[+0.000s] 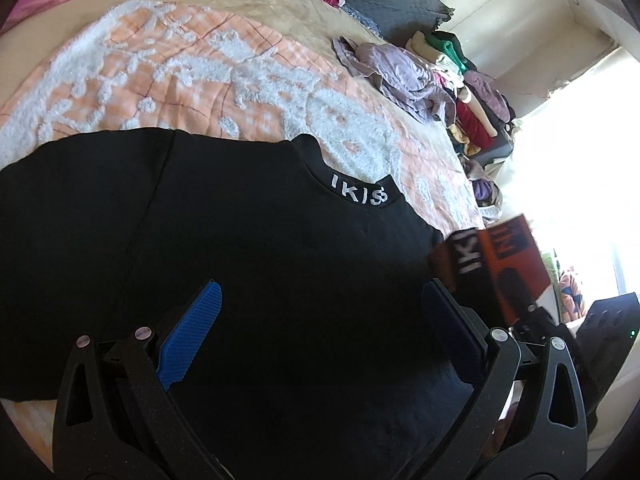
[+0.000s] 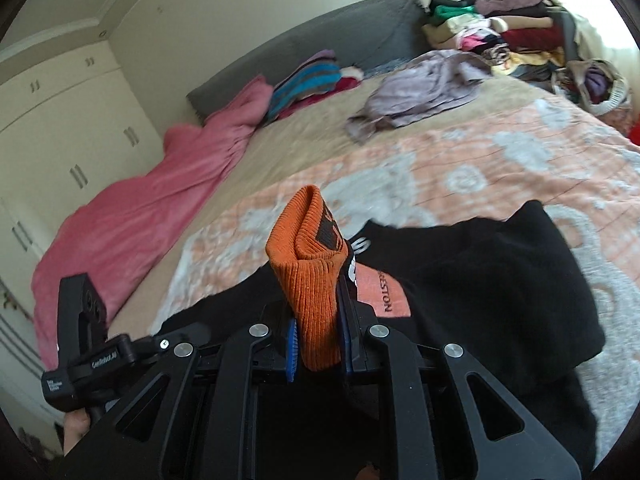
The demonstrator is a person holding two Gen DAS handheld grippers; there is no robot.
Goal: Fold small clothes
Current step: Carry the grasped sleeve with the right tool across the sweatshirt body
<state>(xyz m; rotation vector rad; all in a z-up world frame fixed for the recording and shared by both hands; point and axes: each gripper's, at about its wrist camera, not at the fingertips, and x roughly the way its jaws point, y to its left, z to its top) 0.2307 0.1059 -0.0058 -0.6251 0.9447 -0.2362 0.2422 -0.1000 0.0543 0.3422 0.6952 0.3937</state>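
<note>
A black sweatshirt with white letters on its collar lies flat on the bed. My left gripper hovers open just above its chest, blue pads spread wide with nothing between them. An orange ribbed cuff of the same garment stands up between my right gripper's fingers, which are shut on it. In the left wrist view that orange cuff is lifted at the right of the black sweatshirt, with the right gripper below it.
The bed has a peach and white patterned blanket over a beige cover. A crumpled lilac garment lies further up. Piled clothes sit at the far corner, a pink blanket along the left side, white cupboards beyond.
</note>
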